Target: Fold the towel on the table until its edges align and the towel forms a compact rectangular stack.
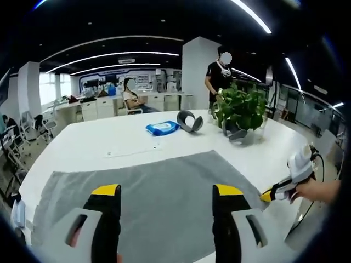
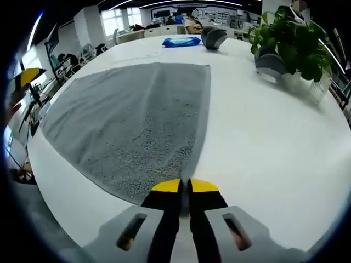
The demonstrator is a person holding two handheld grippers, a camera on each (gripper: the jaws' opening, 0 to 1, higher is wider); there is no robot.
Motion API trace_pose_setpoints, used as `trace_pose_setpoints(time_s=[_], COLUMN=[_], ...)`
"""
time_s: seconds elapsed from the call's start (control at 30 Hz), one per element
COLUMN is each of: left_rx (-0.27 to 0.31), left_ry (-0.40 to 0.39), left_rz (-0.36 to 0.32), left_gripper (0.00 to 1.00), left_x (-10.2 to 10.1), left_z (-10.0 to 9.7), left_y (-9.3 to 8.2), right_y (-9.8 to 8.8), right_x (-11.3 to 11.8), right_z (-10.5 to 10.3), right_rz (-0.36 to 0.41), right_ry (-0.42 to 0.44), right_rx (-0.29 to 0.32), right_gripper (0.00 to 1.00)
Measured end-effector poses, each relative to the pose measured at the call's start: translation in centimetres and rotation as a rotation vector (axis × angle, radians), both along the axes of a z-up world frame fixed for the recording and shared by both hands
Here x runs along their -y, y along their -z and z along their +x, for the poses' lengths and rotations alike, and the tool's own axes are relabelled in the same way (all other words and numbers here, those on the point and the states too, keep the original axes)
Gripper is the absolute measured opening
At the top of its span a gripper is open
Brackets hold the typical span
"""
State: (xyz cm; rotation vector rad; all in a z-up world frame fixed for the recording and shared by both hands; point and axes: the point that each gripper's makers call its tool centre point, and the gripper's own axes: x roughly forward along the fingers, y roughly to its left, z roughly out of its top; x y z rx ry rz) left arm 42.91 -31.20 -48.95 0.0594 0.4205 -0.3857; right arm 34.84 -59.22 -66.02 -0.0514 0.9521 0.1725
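A grey towel point(image 1: 153, 170) lies spread flat on the white table point(image 1: 109, 137). My left gripper point(image 1: 167, 191) hovers over the towel's near edge, its jaws wide apart with nothing between them. At the towel's right corner a hand holds my right gripper point(image 1: 269, 195). In the right gripper view the towel point(image 2: 131, 109) stretches away from that corner, and my right gripper point(image 2: 185, 187) is shut on the corner's edge. At the far left of that view the left gripper point(image 2: 27, 74) shows as a yellow tip.
A potted plant point(image 1: 241, 109) point(image 2: 290, 38), a curved grey object point(image 1: 190, 120) point(image 2: 214, 37) and a blue wipes pack point(image 1: 162, 128) point(image 2: 181, 41) stand beyond the towel. Bare table point(image 2: 263, 137) lies right of the towel. Two people are behind the table among office desks.
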Motion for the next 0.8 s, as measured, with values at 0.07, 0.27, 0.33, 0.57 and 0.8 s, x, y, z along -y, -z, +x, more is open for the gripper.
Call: trace_pose_setpoints(time_s=[0.07, 0.27, 0.33, 0.57, 0.8], left_rx=[0.001, 0.019, 0.020, 0.021, -0.007], left_ry=[0.007, 0.063, 0.077, 0.137, 0.188], left_rz=[-0.015, 0.022, 0.023, 0.023, 0.000], left_gripper=[0.68, 0.67, 0.67, 0.66, 0.61], left_x=[0.8, 4.3, 5.4, 9.5, 13.4], left_z=[0.6, 2.9, 3.6, 5.9, 7.7], left_y=[-0.3, -0.9, -0.9, -1.0, 0.3], right_y=[0.0, 0.0, 0.0, 0.0, 0.1], right_x=[-0.1, -0.2, -0.3, -0.4, -0.4], right_z=[-0.1, -0.1, -0.1, -0.2, -0.3], right_rz=[-0.003, -0.044, -0.049, -0.061, -0.059], right_ry=[-0.005, -0.050, -0.058, -0.078, -0.091], right_rx=[-0.005, -0.002, -0.009, -0.029, -0.037], right_gripper=[0.02, 0.01, 0.01, 0.01, 0.01])
